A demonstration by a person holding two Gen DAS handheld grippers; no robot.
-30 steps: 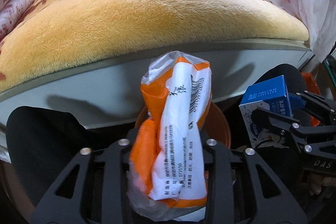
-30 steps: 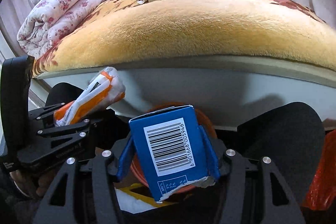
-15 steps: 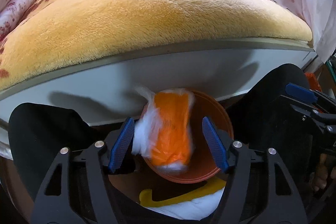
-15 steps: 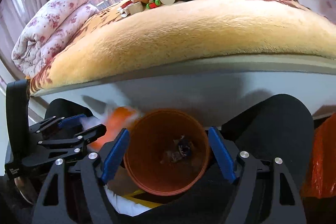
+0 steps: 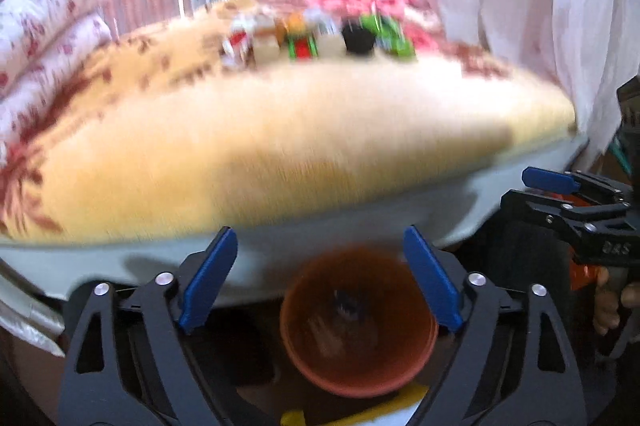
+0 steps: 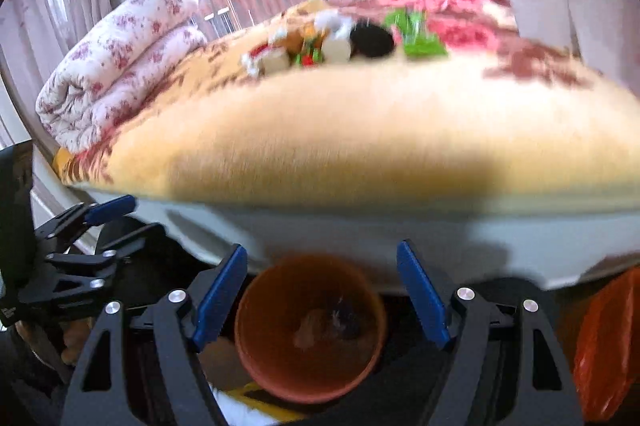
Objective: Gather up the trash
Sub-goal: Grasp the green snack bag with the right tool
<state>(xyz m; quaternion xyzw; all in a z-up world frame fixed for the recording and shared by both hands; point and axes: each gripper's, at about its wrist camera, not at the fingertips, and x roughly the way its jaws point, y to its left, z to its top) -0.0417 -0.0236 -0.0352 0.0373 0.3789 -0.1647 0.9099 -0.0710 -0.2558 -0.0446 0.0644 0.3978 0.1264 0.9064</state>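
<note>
A bed [image 6: 360,146] with a plush yellow blanket fills both views, a window with red brick buildings behind it and a folded floral quilt [image 6: 116,66] at the left. The remaining trash [image 6: 344,44] lies in one blurred cluster on the far side of the blanket, ahead of and above both sets of fingers, well apart from them; roughly six or seven pieces, too smeared to count surely. One orange bin [image 6: 310,326] sits on the floor right below. The left gripper [image 5: 320,282] and right gripper [image 6: 322,296] both have their fingers spread wide and hold nothing; neither looks clearly nearer to the pile
</note>
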